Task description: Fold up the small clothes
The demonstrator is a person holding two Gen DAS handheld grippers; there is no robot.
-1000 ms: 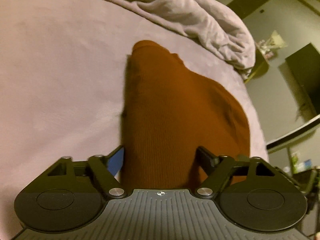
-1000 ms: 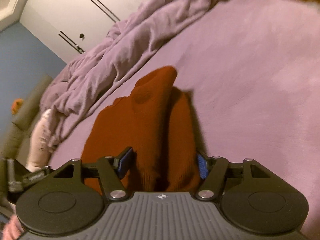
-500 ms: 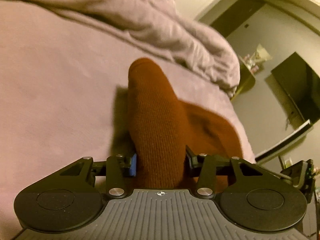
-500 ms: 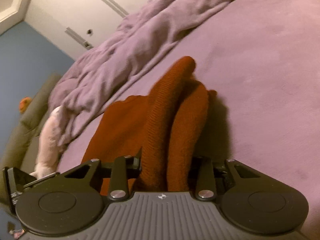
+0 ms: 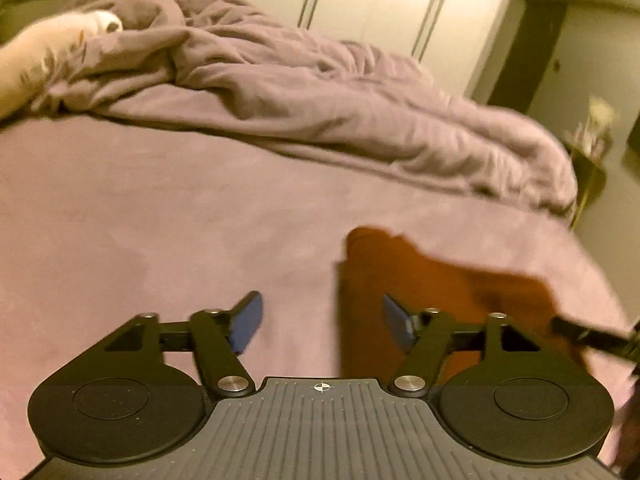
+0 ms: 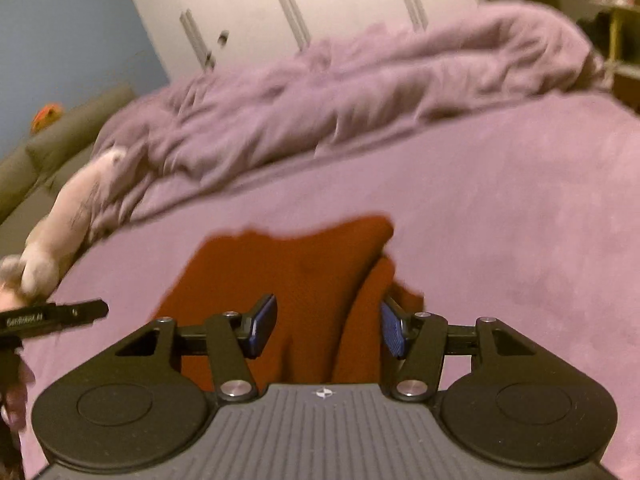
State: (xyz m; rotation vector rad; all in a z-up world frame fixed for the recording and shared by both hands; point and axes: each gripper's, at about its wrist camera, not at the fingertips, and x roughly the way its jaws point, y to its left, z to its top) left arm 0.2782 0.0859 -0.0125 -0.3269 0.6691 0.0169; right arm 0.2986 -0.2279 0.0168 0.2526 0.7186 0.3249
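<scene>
A rust-brown knitted garment (image 6: pixel 304 280) lies on a mauve bed cover (image 5: pixel 160 240), with a rumpled mauve duvet (image 5: pixel 320 100) heaped behind it. The left gripper (image 5: pixel 322 322) hangs above the cover with jaws apart, just opened wider, nothing between them; the garment lies under its right finger. The right gripper (image 6: pixel 328 328) also has jaws apart, just opened, above the garment, seemingly not gripping it through the blur
</scene>
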